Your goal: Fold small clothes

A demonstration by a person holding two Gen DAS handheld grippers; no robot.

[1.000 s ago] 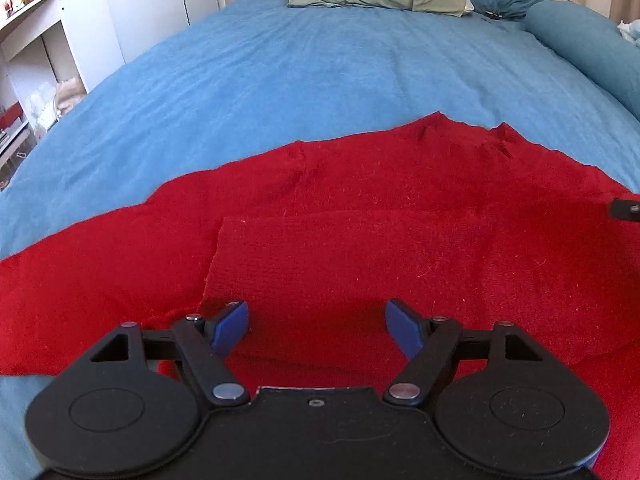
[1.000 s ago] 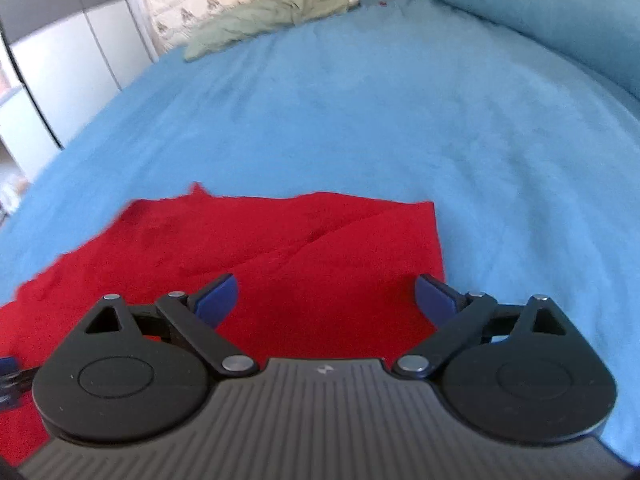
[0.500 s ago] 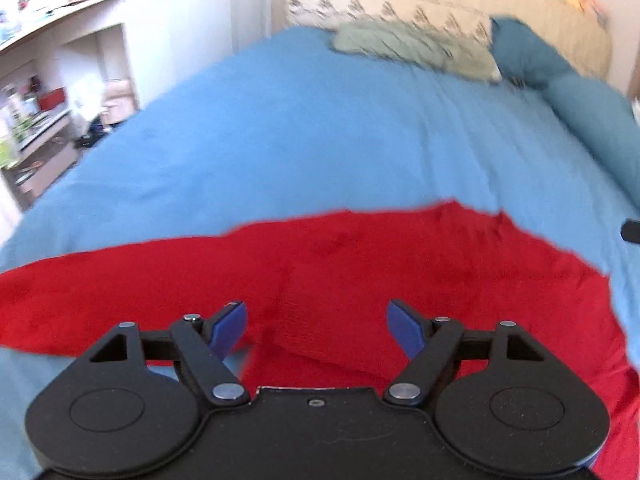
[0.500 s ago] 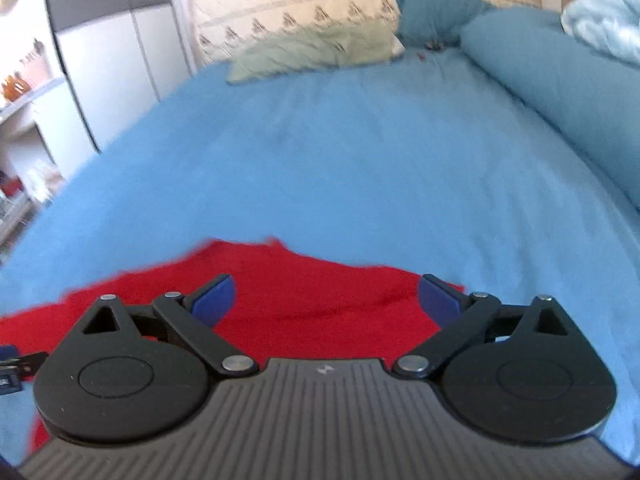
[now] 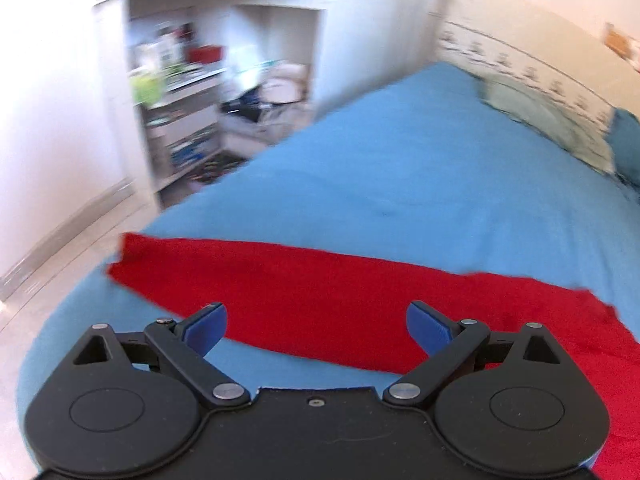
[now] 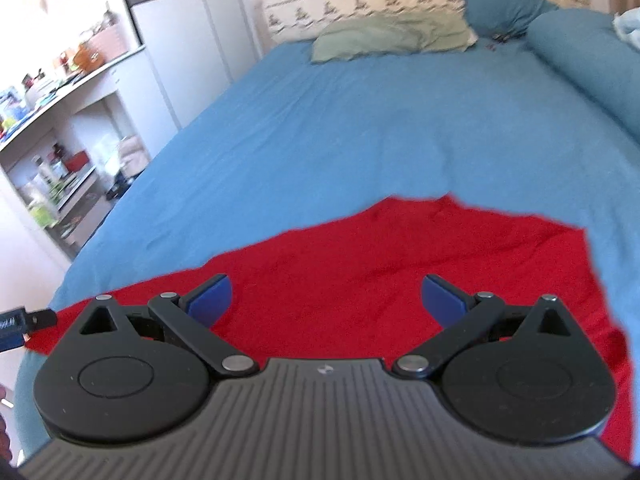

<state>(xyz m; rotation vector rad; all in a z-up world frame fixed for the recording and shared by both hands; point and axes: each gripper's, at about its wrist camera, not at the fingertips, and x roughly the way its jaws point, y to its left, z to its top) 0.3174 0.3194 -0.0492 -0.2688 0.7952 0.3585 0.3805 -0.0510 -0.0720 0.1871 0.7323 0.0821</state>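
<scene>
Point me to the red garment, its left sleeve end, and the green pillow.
red garment [image 6: 400, 280]: right wrist view, body.
sleeve end [image 5: 132, 256]: left wrist view, cuff.
green pillow [image 6: 384, 36]: right wrist view, middle.

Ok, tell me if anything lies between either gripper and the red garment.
Nothing visible does. The left gripper and right gripper both hang open over the red garment, spread on the blue bedspread. Only open air lies between their fingers and the cloth.

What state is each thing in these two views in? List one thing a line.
Red garment: spread flat on the bed, held by neither gripper.
Left hand-held gripper: open, jaws just widened, empty.
Right hand-held gripper: open, empty.
Blue bedspread: smooth.
Green pillow: rumpled, at the headboard.
</scene>
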